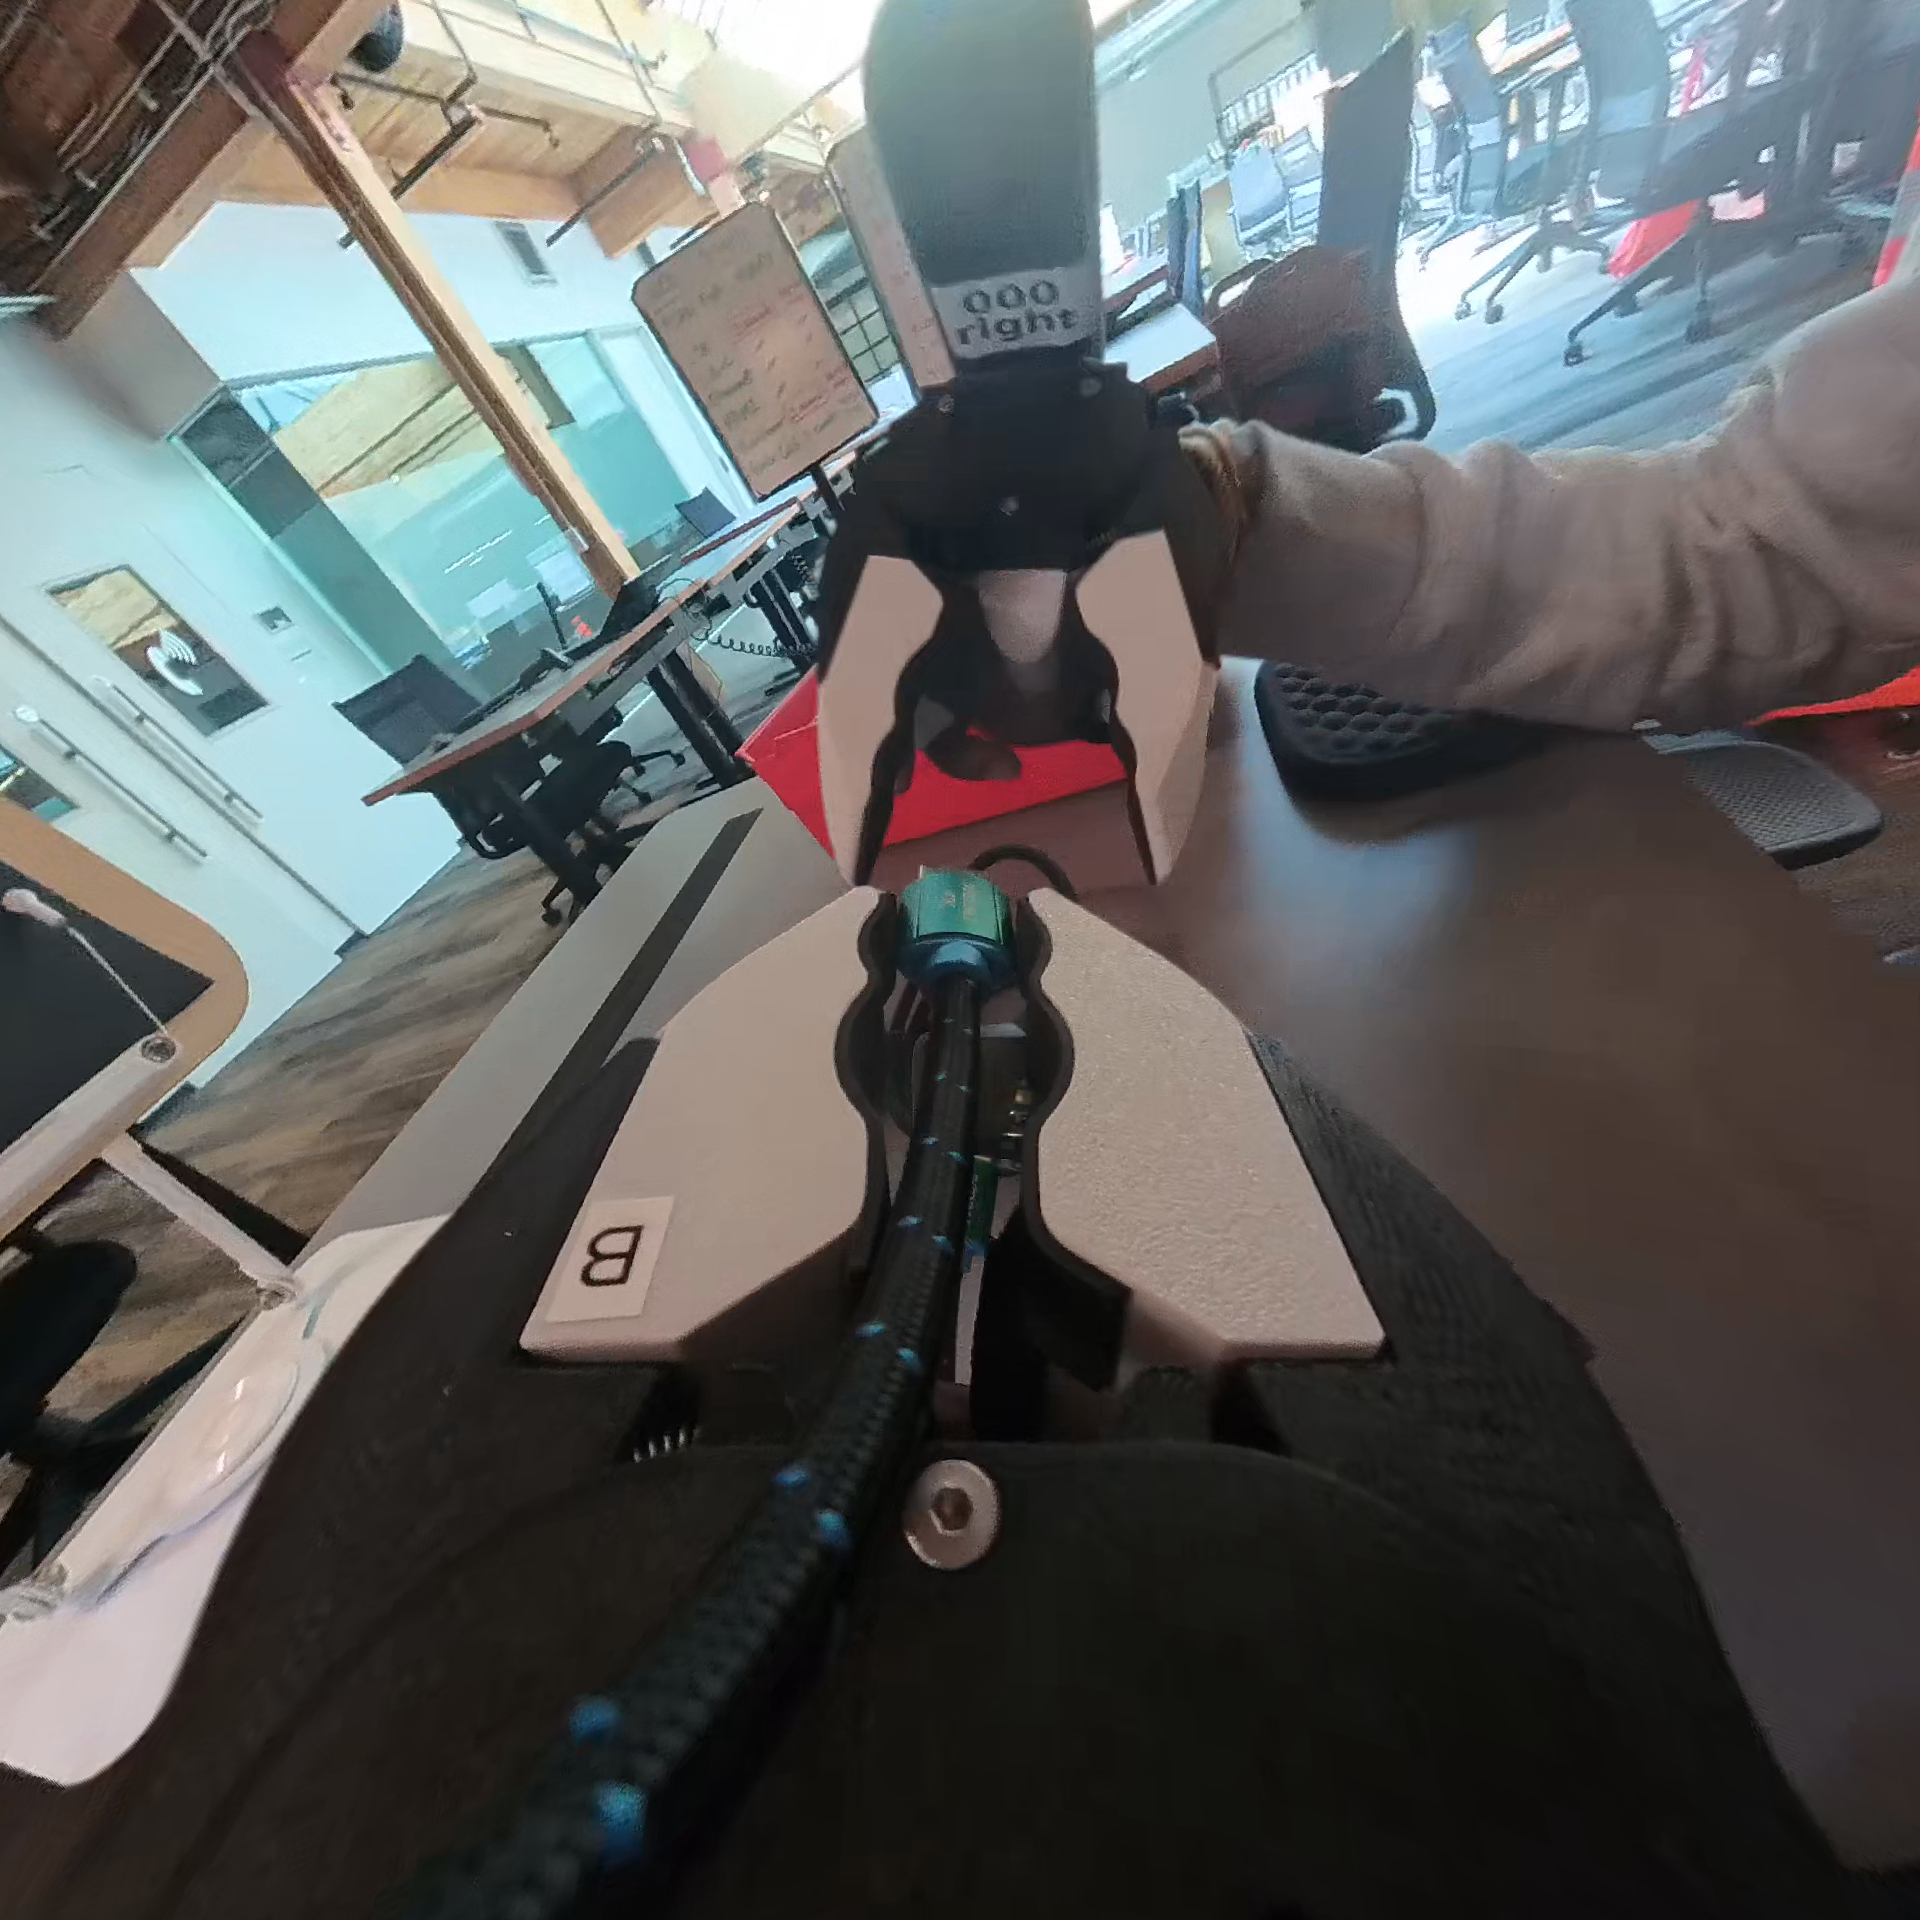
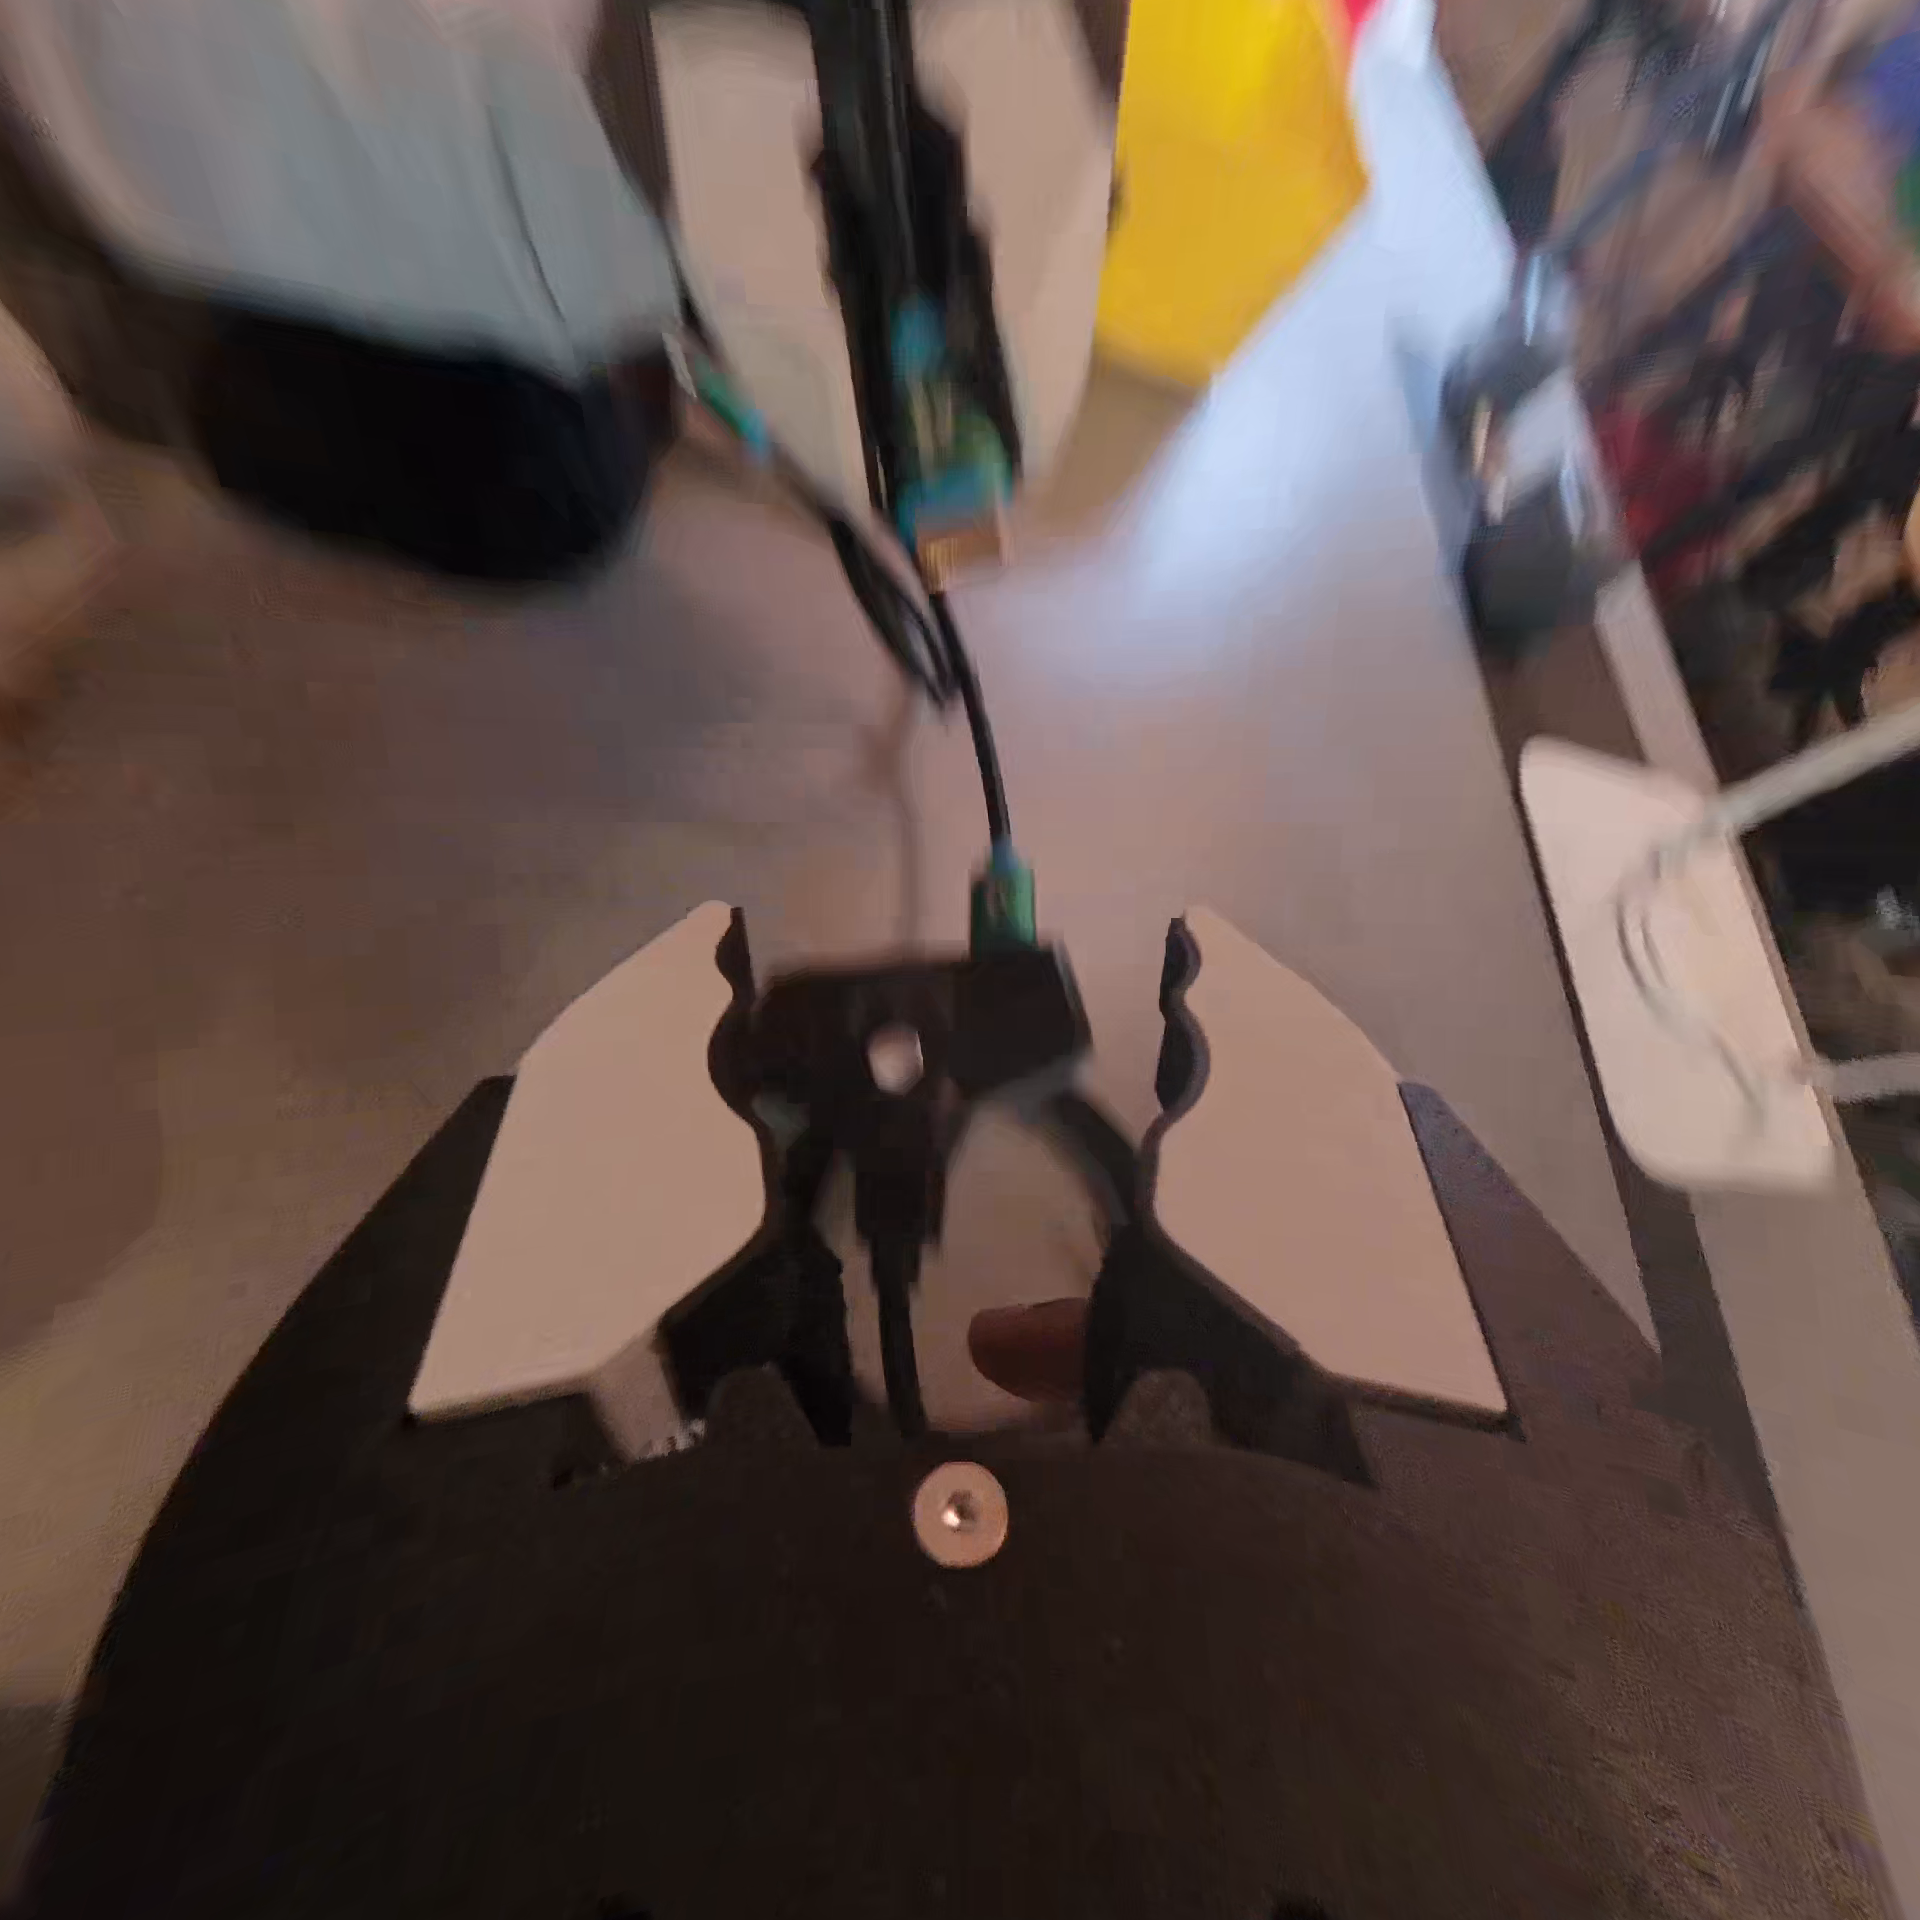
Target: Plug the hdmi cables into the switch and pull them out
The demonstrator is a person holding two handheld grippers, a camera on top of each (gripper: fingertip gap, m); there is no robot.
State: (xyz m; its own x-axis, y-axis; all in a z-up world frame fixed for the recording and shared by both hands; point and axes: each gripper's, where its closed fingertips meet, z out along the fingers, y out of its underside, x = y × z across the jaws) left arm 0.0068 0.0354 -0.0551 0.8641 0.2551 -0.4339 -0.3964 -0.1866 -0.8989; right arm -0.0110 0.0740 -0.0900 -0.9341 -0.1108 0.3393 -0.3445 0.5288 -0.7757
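1. the hdmi plug (image 1: pixel 951 920) at frame centre of the left wrist view has a teal-green metal shell with a blue collar; its black braided cable (image 1: pixel 831 1455) with blue flecks runs down toward the lower left.
2. the left gripper (image 1: pixel 954 914) is clamped on that plug, at its fingertips.
3. in the blurred right wrist view, the small black switch (image 2: pixel 914 1023) lies on the tabletop (image 2: pixel 364 883), a second green plug (image 2: pixel 1000 902) seated in its far side.
4. the right gripper (image 2: pixel 954 935) stands wide apart, the switch between its fingers; contact cannot be told.
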